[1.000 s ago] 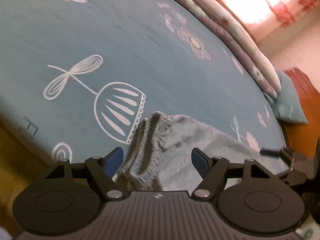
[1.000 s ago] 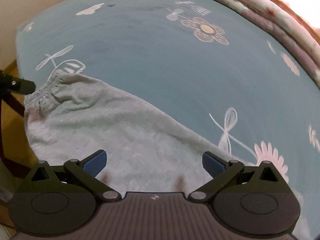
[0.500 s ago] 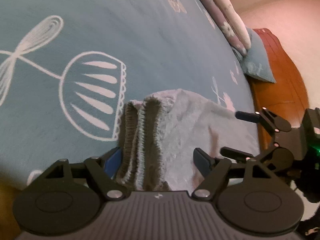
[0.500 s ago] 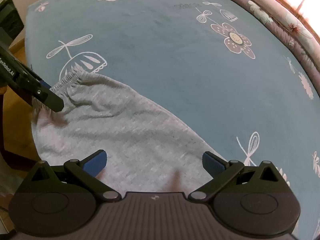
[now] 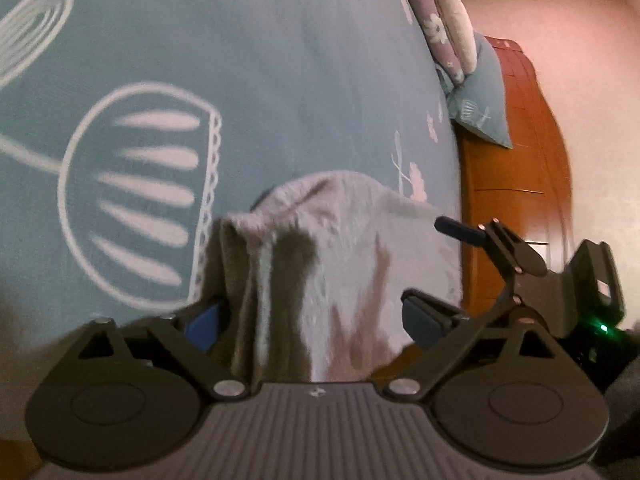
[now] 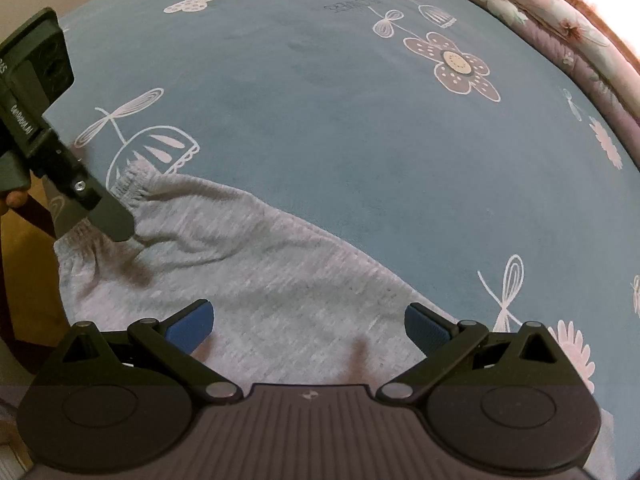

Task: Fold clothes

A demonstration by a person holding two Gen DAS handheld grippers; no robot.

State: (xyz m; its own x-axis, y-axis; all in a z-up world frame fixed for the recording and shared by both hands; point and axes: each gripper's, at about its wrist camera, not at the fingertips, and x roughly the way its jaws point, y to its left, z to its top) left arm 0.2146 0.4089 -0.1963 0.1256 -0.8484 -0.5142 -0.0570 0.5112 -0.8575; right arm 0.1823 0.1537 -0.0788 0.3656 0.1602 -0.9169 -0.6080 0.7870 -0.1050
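Left gripper (image 5: 312, 316) jaws opening around grey garment's (image 6: 256, 280) gathered waistband — seat deeper before closing. Right gripper (image 6: 308, 328) wide, empty — take the near hem.

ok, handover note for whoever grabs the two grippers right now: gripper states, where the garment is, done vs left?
Left gripper: jaws opening, the gathered elastic waistband of the grey knit garment between them, pads not pressing.
Right gripper: open, hovering over the garment's mid section, holding nothing.
Garment: spread along the near edge of the blue flower-print bedsheet, waistband end at the left gripper.
Done: laid out roughly flat, some wrinkles near the waistband.
Left: no fold visible yet; all folding remains.
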